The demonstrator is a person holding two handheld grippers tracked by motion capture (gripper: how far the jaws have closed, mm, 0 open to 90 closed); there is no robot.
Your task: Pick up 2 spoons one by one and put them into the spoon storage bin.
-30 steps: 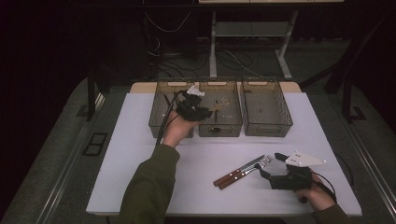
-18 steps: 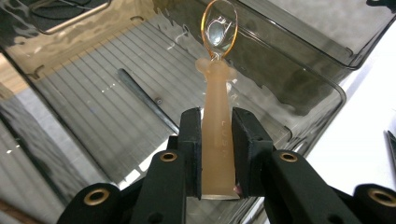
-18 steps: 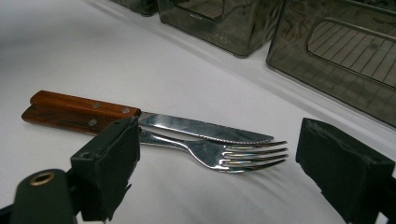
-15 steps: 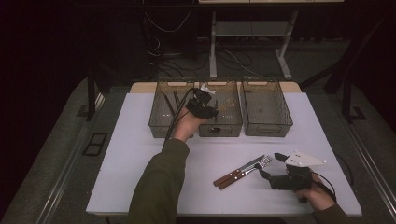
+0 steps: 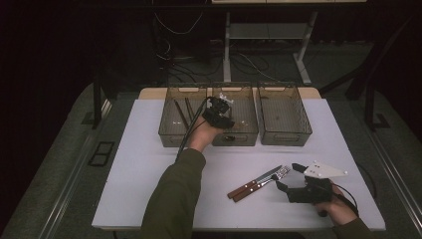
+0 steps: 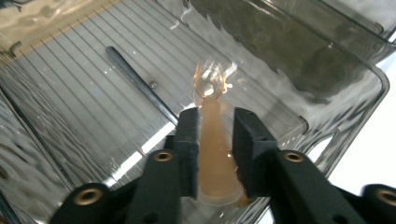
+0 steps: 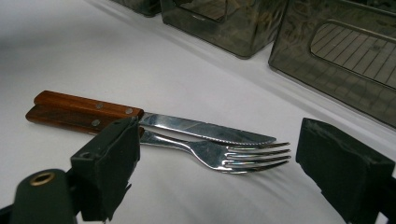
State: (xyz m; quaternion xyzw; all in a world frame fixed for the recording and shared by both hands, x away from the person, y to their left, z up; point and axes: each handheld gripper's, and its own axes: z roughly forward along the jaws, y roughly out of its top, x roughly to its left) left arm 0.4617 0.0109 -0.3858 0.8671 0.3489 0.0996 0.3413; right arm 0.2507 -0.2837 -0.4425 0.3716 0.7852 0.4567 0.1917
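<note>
My left gripper [image 5: 219, 110] hangs over the left end of the middle smoky plastic bin [image 5: 244, 130]. A clear amber plastic utensil [image 6: 212, 140] lies in the gap between its jaws, its head blurred and its wide end passing under the right pad. The jaws have just been opening and the pads [image 6: 189, 140] no longer pinch it. On the white table, a wood-handled knife [image 7: 205, 128] and fork [image 7: 254, 156] lie side by side. My right gripper [image 7: 224, 154] rests at their tips, open wide, and it sits near the front right [image 5: 289, 176].
Three smoky bins stand in a row at the back: the left bin [image 5: 171, 130] holds dark utensils, and the right bin [image 5: 283, 132] stands beside the middle one. A dark utensil [image 6: 140, 84] lies on the ribbed floor below my left gripper. White tabletop [image 5: 144, 174] spreads in front.
The left hand has drifted right along the bins and slightly lower, and its jaws have widened. The right hand, knife and fork have not moved.
</note>
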